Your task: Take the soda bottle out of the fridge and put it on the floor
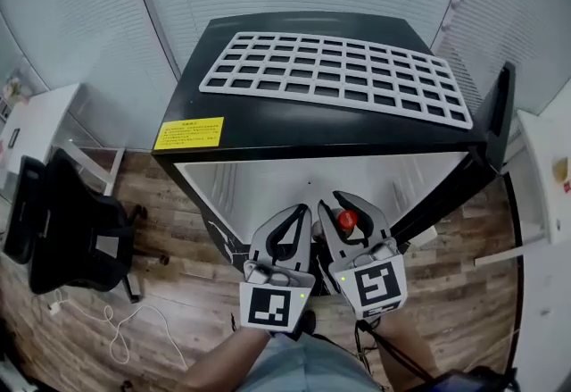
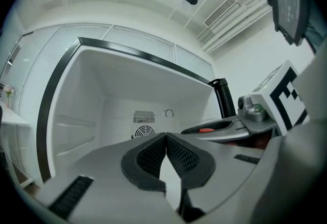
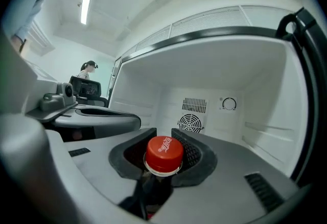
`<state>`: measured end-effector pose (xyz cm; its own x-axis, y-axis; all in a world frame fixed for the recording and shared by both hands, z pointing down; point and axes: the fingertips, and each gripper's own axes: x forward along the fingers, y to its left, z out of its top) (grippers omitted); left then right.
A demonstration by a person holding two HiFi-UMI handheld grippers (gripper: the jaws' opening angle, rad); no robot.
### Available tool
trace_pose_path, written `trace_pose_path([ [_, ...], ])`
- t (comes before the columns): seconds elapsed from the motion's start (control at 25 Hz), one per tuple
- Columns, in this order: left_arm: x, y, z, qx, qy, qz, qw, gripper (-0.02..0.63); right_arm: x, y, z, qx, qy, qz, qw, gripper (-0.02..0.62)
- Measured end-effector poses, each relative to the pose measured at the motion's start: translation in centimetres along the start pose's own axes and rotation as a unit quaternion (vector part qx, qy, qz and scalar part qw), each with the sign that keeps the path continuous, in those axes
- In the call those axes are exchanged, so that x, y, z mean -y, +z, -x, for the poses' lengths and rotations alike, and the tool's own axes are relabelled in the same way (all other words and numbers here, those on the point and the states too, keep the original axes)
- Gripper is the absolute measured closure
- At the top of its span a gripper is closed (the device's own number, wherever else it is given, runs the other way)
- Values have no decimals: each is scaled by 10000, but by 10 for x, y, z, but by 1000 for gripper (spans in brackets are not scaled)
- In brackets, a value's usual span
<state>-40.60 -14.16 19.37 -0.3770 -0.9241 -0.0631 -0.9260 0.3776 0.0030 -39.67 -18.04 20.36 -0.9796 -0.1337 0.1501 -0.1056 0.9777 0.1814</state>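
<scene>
The soda bottle (image 3: 164, 154), dark with a red cap, stands upright between the jaws of my right gripper (image 3: 163, 135), which grips its neck just under the cap. In the head view the red cap (image 1: 346, 220) shows inside the right gripper (image 1: 342, 203), just in front of the open black fridge (image 1: 268, 127). My left gripper (image 2: 166, 140) is beside it on the left, shut with its pads together and nothing between them; it also shows in the head view (image 1: 300, 213). The bottle's body is hidden under the jaws.
The fridge's white inside (image 3: 204, 80) holds a fan grille (image 3: 190, 123) and a dial (image 3: 229, 104). Its door (image 1: 498, 109) stands open at the right. A white grid rack (image 1: 335, 78) lies on top. An office chair (image 1: 62, 221) and a loose cable (image 1: 116, 328) are on the wooden floor at the left.
</scene>
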Motion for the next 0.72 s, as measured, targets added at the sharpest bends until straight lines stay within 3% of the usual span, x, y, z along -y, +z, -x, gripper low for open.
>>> trace_pose_path([
  [0.72,107,23,47,105,-657,-109,9977,589,10,-10,146,-26,-770,-202,9968,491],
])
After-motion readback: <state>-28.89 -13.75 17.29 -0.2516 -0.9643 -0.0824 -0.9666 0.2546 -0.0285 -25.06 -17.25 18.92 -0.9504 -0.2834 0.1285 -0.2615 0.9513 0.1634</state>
